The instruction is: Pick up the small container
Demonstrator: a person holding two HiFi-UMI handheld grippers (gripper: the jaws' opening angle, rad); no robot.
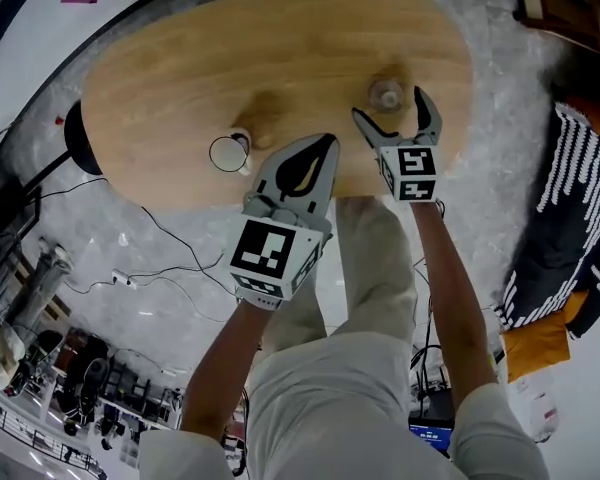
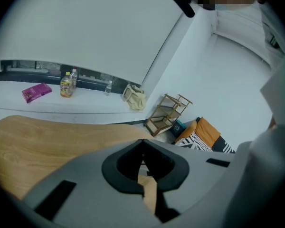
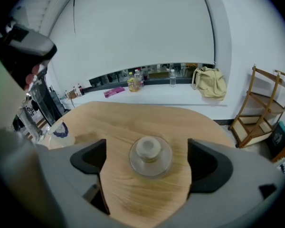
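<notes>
Two grippers at near edge of oval wooden table. Right gripper: jaws wide apart, straddling small container, pads clear of it on both sides, nothing gripped. Container upright on bare wood near table's right end, close to near rim; open tabletop beyond and to its left. Left gripper: jaws closed together, empty, hanging over near rim between container and white cup. Cup well apart from container. Striped fabric on floor off table's right end.
</notes>
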